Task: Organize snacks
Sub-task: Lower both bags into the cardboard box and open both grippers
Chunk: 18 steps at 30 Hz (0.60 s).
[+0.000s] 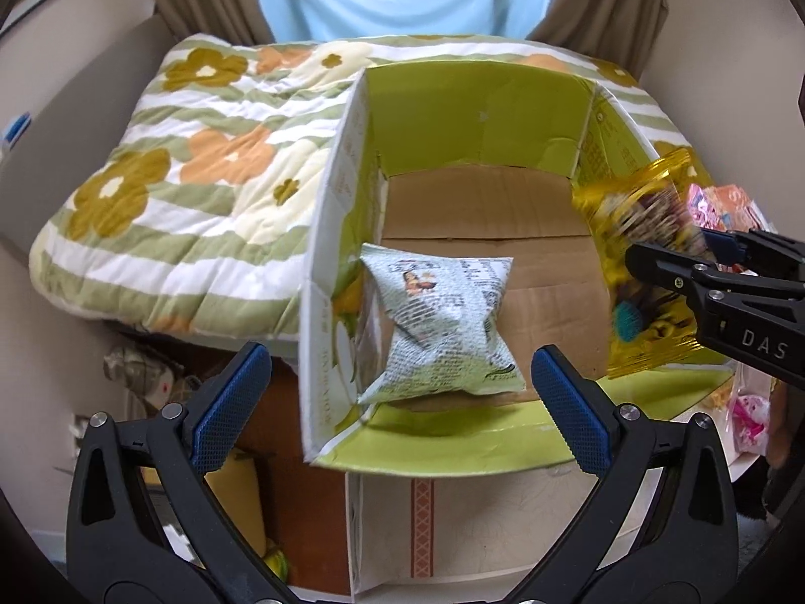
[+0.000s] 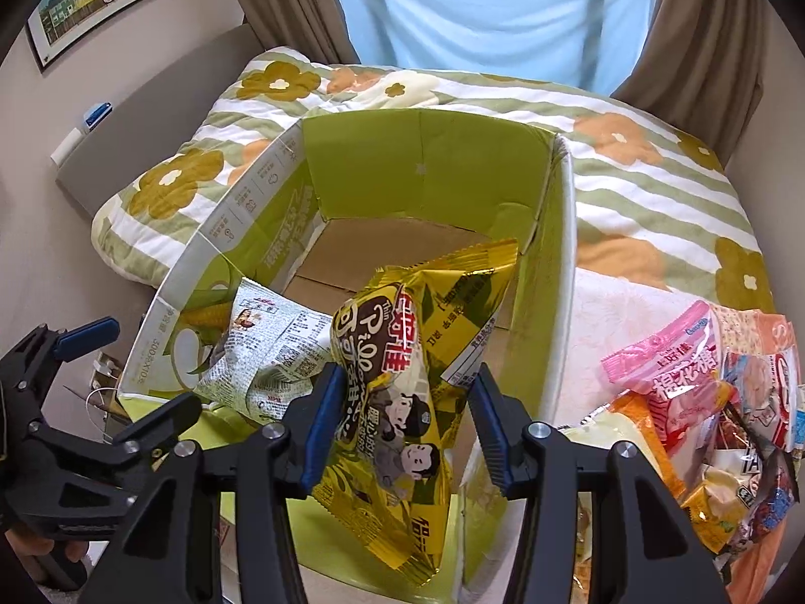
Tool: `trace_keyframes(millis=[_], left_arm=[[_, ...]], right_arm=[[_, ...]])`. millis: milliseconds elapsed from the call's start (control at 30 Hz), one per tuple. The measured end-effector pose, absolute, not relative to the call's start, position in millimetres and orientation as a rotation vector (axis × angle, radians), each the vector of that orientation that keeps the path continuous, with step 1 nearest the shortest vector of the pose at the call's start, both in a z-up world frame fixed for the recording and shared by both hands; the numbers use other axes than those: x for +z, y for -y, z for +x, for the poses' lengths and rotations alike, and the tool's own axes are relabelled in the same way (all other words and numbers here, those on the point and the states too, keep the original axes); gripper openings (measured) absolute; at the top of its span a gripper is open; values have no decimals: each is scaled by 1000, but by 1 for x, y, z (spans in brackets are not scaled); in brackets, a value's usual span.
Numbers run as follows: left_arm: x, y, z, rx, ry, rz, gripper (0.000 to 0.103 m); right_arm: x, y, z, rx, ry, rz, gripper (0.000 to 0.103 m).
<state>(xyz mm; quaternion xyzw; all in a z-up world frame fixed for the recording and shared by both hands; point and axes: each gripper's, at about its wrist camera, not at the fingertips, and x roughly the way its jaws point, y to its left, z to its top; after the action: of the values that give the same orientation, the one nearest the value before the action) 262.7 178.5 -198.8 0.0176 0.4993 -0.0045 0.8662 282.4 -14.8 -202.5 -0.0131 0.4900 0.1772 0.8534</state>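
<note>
Left gripper hangs spread wide at the bottom of its frame, nothing between its pads. Just above it a white snack bag lies inside the cardboard box, toward the left wall. The right gripper, centre-low in its view, pinches a gold snack bag over the box's right edge. More snack packets are piled lower right.
</note>
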Motion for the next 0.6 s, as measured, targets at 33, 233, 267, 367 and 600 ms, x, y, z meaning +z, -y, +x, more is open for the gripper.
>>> trace_keyframes(millis=[33, 233, 267, 367, 600], left_arm=[[-199, -181, 261, -7, -1046, 30, 102], [-198, -192, 252, -4, -1041, -10, 102], [-198, -193, 250, -5, -1038, -12, 102], [-196, -192, 246, -23, -1030, -22, 102], [-180, -187, 233, -76, -942, -59, 102]], right_arm=[[-203, 14, 282, 373, -1023, -28, 48], [-204, 16, 274, 387, -978, 36, 103], [-203, 15, 271, 386, -972, 32, 103], [-201, 13, 262, 371, -944, -3, 103], [-184, 17, 247, 288, -946, -30, 103]])
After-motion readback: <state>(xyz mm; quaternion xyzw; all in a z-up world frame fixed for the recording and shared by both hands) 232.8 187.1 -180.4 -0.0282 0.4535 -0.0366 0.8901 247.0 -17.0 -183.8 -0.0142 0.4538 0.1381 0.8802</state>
